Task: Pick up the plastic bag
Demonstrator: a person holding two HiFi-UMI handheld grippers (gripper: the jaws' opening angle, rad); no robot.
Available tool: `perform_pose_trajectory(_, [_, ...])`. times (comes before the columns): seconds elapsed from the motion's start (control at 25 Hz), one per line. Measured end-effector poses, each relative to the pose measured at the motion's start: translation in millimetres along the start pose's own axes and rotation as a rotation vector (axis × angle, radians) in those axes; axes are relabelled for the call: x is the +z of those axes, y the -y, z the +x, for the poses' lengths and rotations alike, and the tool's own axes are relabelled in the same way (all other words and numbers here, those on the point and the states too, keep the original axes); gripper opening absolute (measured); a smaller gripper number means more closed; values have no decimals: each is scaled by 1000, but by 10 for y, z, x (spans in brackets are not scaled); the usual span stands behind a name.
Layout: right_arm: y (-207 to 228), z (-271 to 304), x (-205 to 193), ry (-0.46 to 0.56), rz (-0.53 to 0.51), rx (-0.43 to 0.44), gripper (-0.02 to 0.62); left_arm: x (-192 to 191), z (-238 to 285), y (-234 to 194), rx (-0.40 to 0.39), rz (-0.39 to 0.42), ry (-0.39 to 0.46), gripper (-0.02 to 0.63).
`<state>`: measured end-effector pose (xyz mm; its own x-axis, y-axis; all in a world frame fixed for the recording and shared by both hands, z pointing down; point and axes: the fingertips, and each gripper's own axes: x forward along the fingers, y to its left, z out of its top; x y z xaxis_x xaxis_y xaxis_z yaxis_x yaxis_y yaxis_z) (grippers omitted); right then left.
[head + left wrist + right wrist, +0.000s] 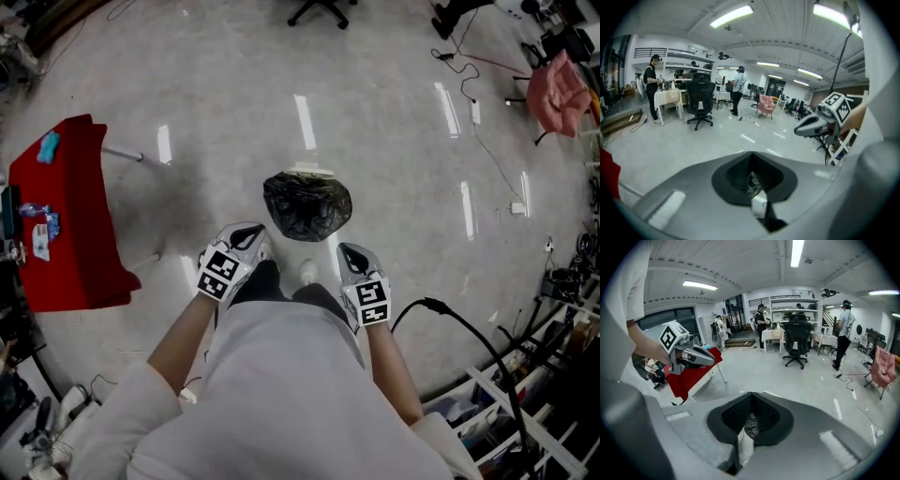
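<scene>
Shut tight at the left gripper, shut tight at the right gripper, nothing pinched in either and nothing touched. Poised side by side above the floor, tips aimed at the black plastic bag, just on its near side and short of it. Crumpled there on the shiny floor, well right of the red table, just beyond a white shoe.

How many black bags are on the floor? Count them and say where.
1. The bag sits on the floor, just beyond the tips of the left gripper and the right gripper, midway between them. No other shows; more could lie outside the views.
</scene>
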<state>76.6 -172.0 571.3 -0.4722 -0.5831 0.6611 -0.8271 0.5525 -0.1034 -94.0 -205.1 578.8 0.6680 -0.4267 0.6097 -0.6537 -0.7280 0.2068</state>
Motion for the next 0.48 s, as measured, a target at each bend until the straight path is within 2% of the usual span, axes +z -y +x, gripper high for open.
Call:
perform_pose_trajectory(0.2, [115, 356, -99, -25, 56, -62, 2, -150, 241, -388, -21, -3, -26, 5])
perform_pose_trajectory(0.36, [223, 536, -408, -56, 142, -132, 2, -391, 405, -520, -3, 39, -74, 5])
perform_pose_trajectory(0.48, [496, 701, -648, -82, 179, -165, 2, -510, 684, -609, 5, 10, -87, 5])
